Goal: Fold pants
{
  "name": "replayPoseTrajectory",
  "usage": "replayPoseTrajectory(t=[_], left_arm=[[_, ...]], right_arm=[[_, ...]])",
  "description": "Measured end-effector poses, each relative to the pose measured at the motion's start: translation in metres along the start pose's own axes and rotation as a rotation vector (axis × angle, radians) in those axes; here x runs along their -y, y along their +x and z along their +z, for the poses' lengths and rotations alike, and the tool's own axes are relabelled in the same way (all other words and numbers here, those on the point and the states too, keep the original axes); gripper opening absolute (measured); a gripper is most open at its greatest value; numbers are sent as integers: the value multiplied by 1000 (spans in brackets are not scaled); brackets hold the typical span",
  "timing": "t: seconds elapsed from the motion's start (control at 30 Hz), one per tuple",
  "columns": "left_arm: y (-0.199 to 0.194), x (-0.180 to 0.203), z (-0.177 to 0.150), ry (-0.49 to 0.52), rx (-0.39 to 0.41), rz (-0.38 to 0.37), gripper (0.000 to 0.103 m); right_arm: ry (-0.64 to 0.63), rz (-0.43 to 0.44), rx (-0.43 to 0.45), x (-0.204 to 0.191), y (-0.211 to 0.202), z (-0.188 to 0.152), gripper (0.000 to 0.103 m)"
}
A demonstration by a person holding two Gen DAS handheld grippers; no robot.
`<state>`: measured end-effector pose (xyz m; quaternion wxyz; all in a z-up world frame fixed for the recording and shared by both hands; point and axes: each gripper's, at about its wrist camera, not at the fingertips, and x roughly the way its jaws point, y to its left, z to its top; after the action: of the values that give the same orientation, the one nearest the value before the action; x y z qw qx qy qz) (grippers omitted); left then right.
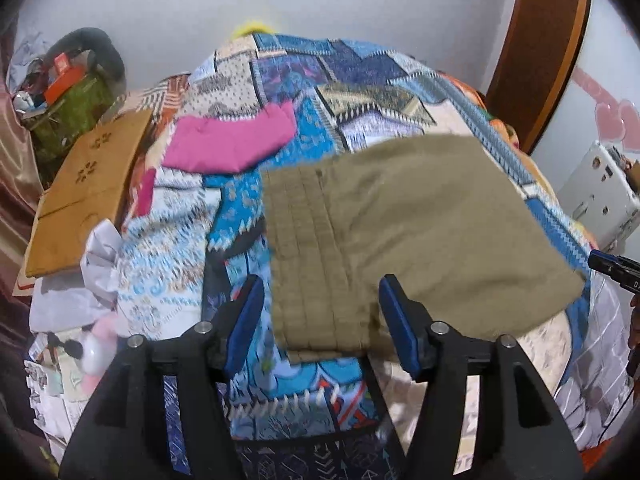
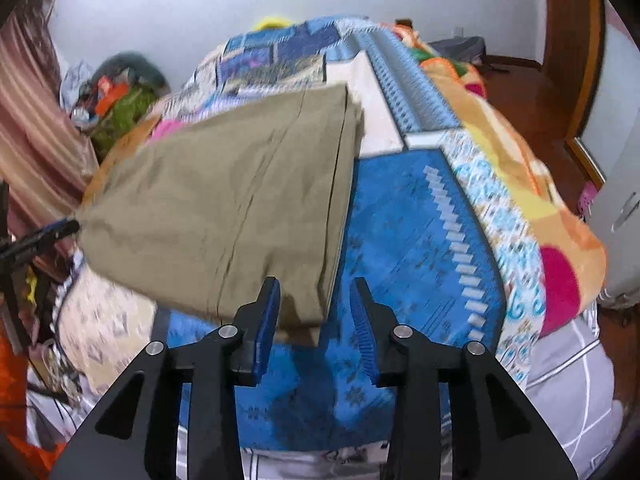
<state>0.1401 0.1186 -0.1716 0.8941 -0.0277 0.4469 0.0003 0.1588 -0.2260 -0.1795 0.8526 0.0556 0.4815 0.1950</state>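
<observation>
Left gripper [image 1: 322, 322] and right gripper [image 2: 316, 326] both wide open, gripping nothing, each straddling a near edge of the folded khaki pants [image 1: 400, 224] on the quilt [image 2: 400, 240].

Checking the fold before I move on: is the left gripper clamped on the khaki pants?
No, the left gripper is open, its fingers either side of the khaki pants.
</observation>
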Motion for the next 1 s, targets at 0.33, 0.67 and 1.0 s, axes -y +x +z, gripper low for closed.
replayPoseTrajectory(t=[0.33, 0.67, 1.0], left_arm=[[25, -20, 64, -36, 23, 49, 69], [98, -31, 91, -47, -86, 24, 69], [131, -51, 83, -139, -132, -25, 71]], right_arm=[[-93, -38, 135, -4, 3, 63, 48], [-100, -16, 131, 8, 69, 129, 48], [-153, -41, 8, 14, 156, 160, 48]])
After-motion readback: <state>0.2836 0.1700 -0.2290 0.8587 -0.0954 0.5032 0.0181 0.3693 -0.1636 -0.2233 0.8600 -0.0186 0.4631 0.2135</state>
